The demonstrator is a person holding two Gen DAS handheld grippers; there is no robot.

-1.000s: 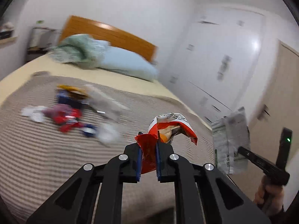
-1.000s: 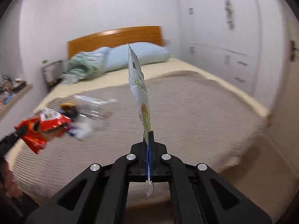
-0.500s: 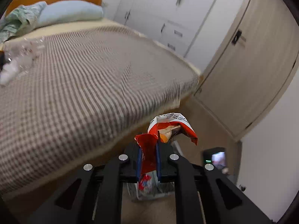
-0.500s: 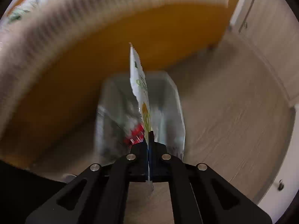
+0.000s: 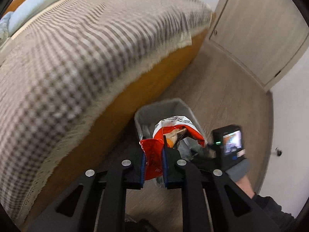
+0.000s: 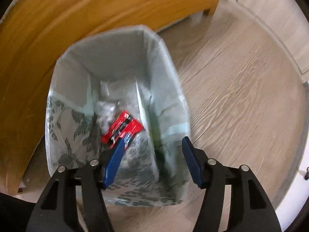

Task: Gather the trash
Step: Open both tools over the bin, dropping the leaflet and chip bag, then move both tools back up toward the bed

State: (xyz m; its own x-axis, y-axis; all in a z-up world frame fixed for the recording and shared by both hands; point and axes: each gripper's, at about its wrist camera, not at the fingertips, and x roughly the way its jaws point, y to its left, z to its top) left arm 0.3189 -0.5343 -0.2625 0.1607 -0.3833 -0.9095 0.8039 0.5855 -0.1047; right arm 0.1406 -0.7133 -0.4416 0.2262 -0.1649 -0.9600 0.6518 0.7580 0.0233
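Left wrist: bedroom, pale wood-grain floor (image 5: 227,89) beside checked bed (image 5: 81,44). Left gripper (image 5: 153,160) clenched on crinkly red-white foil snack bag (image 5: 170,133); grey lined bin (image 5: 164,106) just ahead, below.

Right wrist: right gripper (image 6: 152,150) directly over bin (image 6: 108,44), jaws opening, nothing pinched; pale flat wrapper (image 6: 144,116) edge-on inside w/ red packet (image 6: 121,127).

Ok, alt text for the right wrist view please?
The right gripper, jaws opening with nothing between them, hangs over a plastic-lined waste bin holding a crumpled red wrapper, beside an orange wooden bed frame on pale wood-grain flooring.
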